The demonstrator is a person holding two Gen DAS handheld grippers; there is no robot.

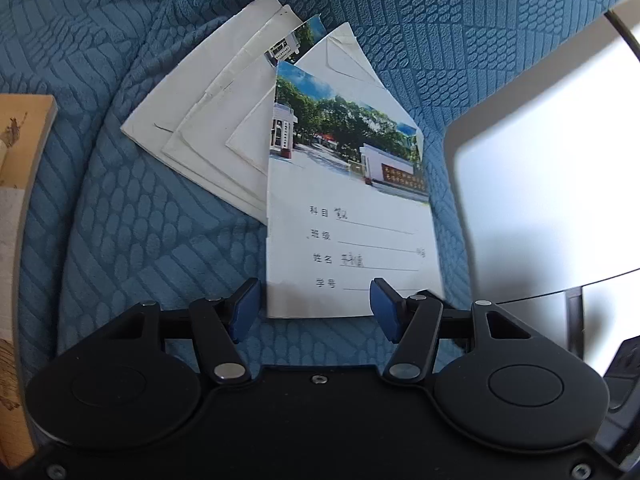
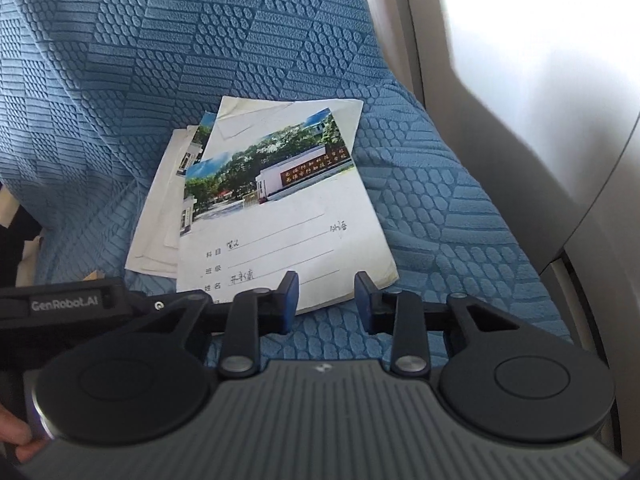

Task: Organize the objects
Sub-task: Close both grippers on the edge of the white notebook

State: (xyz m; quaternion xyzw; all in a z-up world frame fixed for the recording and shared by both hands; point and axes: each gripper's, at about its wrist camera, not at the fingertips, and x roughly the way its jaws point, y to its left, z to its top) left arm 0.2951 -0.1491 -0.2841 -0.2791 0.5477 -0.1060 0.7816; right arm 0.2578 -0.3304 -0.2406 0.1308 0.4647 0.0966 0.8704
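Observation:
A loose pile of thin white exercise books lies on a blue textured sofa cover. The top book has a photo of a school gate and handwritten lines; it also shows in the right wrist view. Other white booklets fan out beneath it to the left, also seen in the right wrist view. My left gripper is open, its blue pads on either side of the top book's near edge. My right gripper is open just at the book's near edge. The left gripper's body shows at the left.
The blue sofa cover spreads under everything, with a raised back cushion behind the pile. A wooden piece stands at the left. A pale armrest or wall rises on the right.

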